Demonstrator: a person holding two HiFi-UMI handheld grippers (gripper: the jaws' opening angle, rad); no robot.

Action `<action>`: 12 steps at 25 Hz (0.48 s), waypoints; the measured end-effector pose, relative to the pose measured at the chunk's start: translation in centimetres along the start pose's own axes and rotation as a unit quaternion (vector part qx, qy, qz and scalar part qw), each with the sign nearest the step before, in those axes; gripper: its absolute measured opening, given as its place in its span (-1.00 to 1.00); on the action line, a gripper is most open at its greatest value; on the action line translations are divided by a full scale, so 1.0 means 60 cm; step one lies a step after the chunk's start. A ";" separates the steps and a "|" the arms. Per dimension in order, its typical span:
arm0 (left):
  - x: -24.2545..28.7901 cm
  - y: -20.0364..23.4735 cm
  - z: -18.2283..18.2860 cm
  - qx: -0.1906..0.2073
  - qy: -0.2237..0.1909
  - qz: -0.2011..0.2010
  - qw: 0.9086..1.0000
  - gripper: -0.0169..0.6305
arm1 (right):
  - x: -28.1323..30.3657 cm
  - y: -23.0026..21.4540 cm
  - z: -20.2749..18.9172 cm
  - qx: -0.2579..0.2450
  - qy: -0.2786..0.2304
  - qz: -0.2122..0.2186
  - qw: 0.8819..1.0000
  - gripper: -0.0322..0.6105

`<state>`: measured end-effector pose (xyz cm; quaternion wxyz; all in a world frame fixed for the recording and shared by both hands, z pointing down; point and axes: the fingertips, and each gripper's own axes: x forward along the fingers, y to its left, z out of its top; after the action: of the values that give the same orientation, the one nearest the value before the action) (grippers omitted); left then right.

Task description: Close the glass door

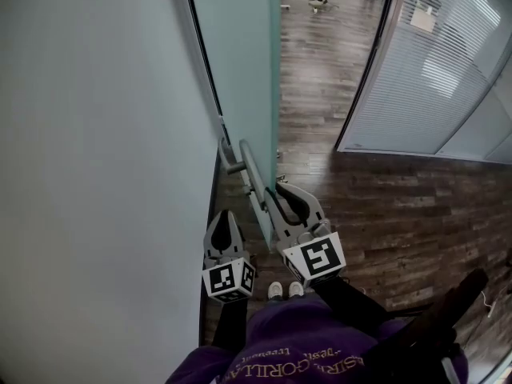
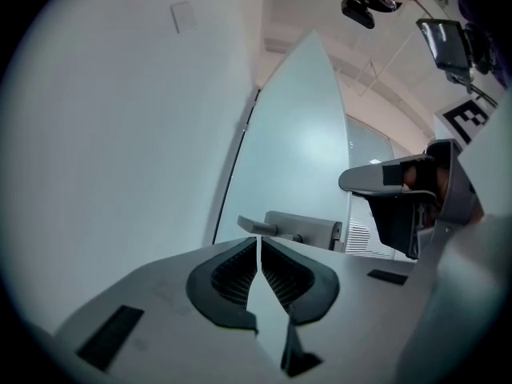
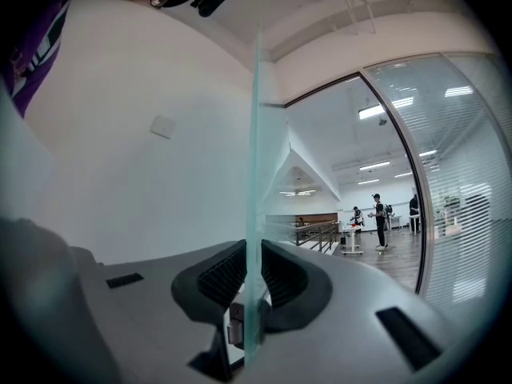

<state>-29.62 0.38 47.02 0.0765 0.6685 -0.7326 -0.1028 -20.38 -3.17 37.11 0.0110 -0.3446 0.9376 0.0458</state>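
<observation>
The left tongs are clenched on nothing, just beside the white wall. The right tongs grasp the free edge of the glass door, which stands open to the right of the left tongs. Its metal handle lies just ahead of the left tongs.

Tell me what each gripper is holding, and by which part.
The right gripper pinches the glass door by its free vertical edge. The left gripper is shut on nothing.

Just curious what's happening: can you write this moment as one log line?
left gripper: shut, empty | right gripper: shut on glass door edge | glass door: open, not yet closed
</observation>
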 end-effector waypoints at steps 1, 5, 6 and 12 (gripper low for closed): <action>0.007 -0.004 0.001 0.001 0.000 -0.004 1.000 -0.94 | 0.000 -0.007 -0.002 0.002 0.004 -0.003 1.000 -0.74; 0.029 -0.018 -0.009 0.014 0.008 -0.017 1.000 -0.94 | -0.007 -0.028 -0.011 0.003 0.022 -0.016 1.000 -0.74; 0.033 -0.022 -0.011 0.017 0.009 -0.022 1.000 -0.94 | -0.009 -0.033 -0.013 0.002 0.021 -0.019 1.000 -0.75; 0.056 -0.058 -0.012 0.021 0.012 -0.044 0.999 -0.94 | -0.024 -0.080 -0.012 0.004 0.019 -0.044 0.999 -0.76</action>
<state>-26.38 -3.32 46.75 0.0661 0.7031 -0.7032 -0.0824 -16.20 -5.95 37.51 -0.0040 -0.3864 0.9216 0.0353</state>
